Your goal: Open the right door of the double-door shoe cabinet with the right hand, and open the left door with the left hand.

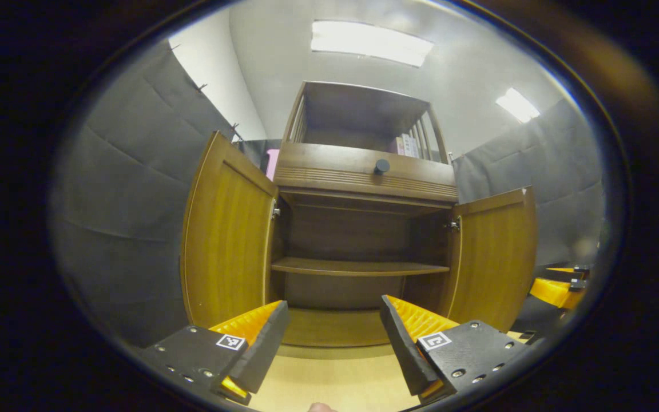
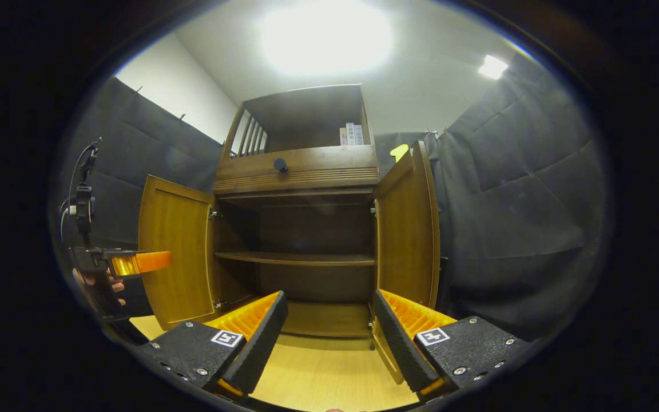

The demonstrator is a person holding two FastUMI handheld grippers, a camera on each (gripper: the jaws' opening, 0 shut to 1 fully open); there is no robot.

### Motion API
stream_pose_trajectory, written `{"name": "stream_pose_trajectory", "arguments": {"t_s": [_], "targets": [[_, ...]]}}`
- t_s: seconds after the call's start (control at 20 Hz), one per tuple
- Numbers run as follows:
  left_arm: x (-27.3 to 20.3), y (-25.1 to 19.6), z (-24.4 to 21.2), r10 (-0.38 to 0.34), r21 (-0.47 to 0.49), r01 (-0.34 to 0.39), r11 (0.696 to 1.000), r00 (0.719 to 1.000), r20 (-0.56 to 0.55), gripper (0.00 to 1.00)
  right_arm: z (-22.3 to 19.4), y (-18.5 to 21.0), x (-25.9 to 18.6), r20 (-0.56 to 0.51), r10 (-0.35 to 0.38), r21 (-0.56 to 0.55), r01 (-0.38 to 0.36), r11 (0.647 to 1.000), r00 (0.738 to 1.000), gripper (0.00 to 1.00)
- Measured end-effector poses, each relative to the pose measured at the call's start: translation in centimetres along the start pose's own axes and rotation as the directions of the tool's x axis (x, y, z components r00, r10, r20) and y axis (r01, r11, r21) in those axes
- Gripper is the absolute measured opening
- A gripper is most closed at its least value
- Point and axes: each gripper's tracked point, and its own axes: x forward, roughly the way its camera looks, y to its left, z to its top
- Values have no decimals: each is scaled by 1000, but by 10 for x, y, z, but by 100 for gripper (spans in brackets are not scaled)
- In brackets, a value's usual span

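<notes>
Left gripper view: the left gripper [image 1: 334,337] is being held low in front of the shoe cabinet [image 1: 364,177], its fingers spread apart with nothing between them. Beyond the fingertips, pale flooring [image 1: 329,383] is being shown, then the cabinet's open lower compartment with a bare shelf [image 1: 358,266]. The left door [image 1: 226,240] is being seen swung outward on its hinges, and the right door [image 1: 495,257] likewise. Past the right door's edge, part of the right gripper [image 1: 558,286] is being glimpsed. Higher and farther back, a drawer front with a dark knob [image 1: 381,166] is being shown, then an open upper shelf holding a few books [image 1: 407,146], then ceiling lights [image 1: 369,43].

In the right gripper view, the right gripper [image 2: 329,337] is being held with its fingers also apart and empty, close to the lower edge of the right door [image 2: 407,229], though contact cannot be judged. The left gripper [image 2: 135,262], with a hand [image 2: 98,283] on it, is being seen just in front of the left door [image 2: 175,252].

Both doors are being judged fully opened, so the task appears complete. Risk from here: a door being bumped by a gripper moving away close to its edge, and so being swung back toward closing or strained at its hinges.
</notes>
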Motion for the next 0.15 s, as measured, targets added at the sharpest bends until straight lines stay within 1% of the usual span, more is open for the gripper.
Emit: {"name": "stream_pose_trajectory", "arguments": {"t_s": [0.15], "targets": [[-4,-1,2,-6,14,6,1000,1000,4,96,0,3,3,13,16,41,-16,999,1000,94]]}}
